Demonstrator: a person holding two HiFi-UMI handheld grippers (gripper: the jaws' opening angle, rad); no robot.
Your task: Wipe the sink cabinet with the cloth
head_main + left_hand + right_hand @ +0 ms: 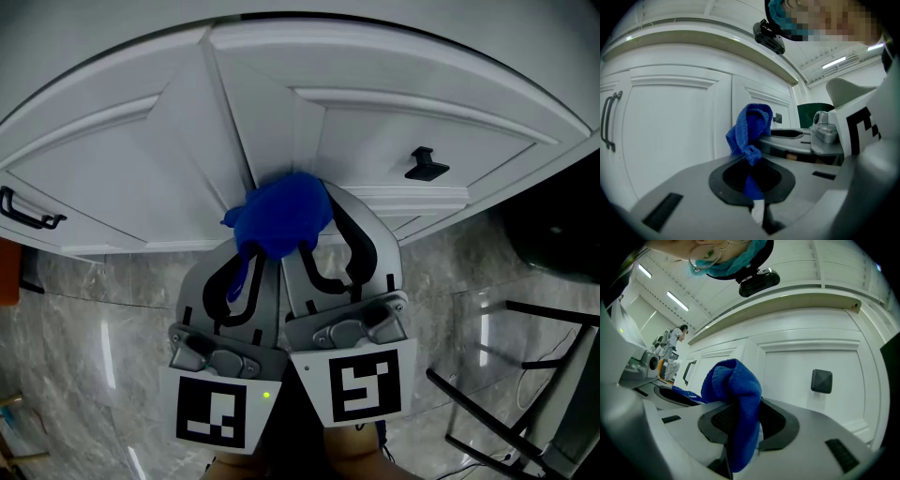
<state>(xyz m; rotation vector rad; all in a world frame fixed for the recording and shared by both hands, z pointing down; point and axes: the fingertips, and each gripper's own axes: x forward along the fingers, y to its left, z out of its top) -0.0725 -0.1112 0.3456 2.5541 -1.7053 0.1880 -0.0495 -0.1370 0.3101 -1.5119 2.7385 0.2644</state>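
Head view: both tools side by side, pointed at the white sink cabinet [141, 169], with the blue cloth [279, 214] bunched at its door seam. Left gripper view: the left gripper [751, 161] is pinched on a cloth corner, bar handle [610, 119] far left. Right gripper view: the right gripper [740, 427] is clamped on the cloth too, square knob [821, 380] beyond.

My left gripper [249, 255], right gripper [323, 236]: both on blue cloth [279, 214] | cloth against white sink cabinet [141, 178] | black knob [426, 165] at right

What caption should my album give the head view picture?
Together, the left tool and right tool grip one blue cloth before the white sink cabinet.
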